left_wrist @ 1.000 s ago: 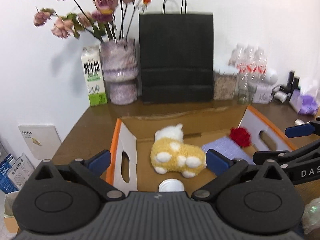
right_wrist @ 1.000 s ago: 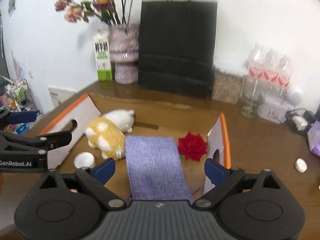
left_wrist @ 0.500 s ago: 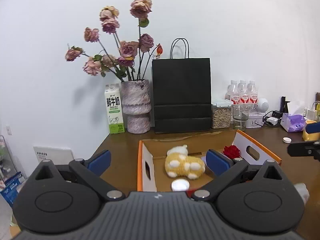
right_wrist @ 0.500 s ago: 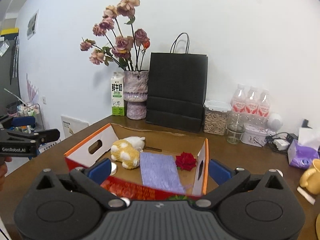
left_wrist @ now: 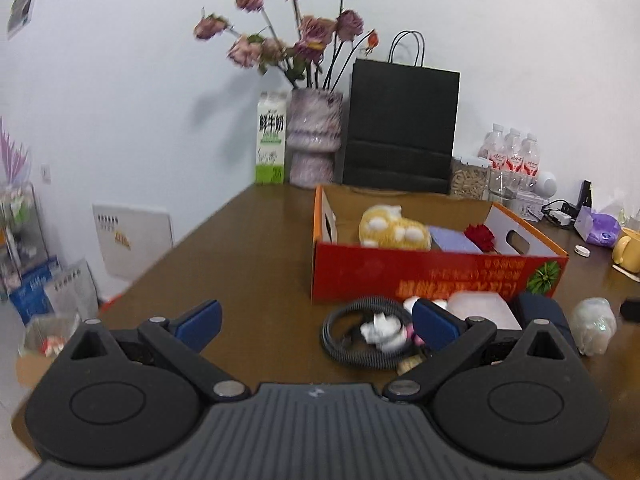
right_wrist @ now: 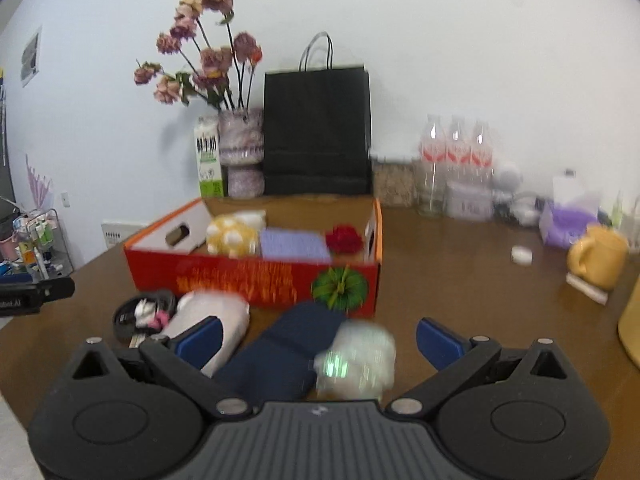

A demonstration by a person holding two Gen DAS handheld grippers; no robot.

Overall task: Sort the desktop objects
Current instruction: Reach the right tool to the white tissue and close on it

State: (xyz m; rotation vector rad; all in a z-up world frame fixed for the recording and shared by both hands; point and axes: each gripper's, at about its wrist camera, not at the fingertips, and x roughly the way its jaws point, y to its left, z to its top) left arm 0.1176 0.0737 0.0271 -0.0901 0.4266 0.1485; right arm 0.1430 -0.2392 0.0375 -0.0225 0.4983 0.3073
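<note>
A red cardboard box (left_wrist: 436, 270) (right_wrist: 256, 276) holds a yellow plush toy (left_wrist: 394, 230) (right_wrist: 232, 236), a purple cloth (right_wrist: 294, 244) and a red rose (left_wrist: 480, 236) (right_wrist: 344, 238). In front of it lie a coiled grey cable (left_wrist: 340, 340), a white pack (right_wrist: 212, 316), a navy case (right_wrist: 288, 348) and a clear shiny lump (left_wrist: 594, 326) (right_wrist: 356, 356). My left gripper (left_wrist: 316, 320) is open over bare table, left of the cable. My right gripper (right_wrist: 318, 338) is open above the navy case and the lump.
At the back stand a vase of dried roses (left_wrist: 314, 140), a milk carton (left_wrist: 272, 138), a black paper bag (left_wrist: 400, 124), water bottles (right_wrist: 454, 152) and a jar. A yellow mug (right_wrist: 598, 256), a tissue box (right_wrist: 568, 220) and a small white cap (right_wrist: 522, 255) sit on the right.
Both grippers have pulled back from over the box toward the near side of the table and dropped lower, bringing the loose items in front of the box into view. Both stay open.
</note>
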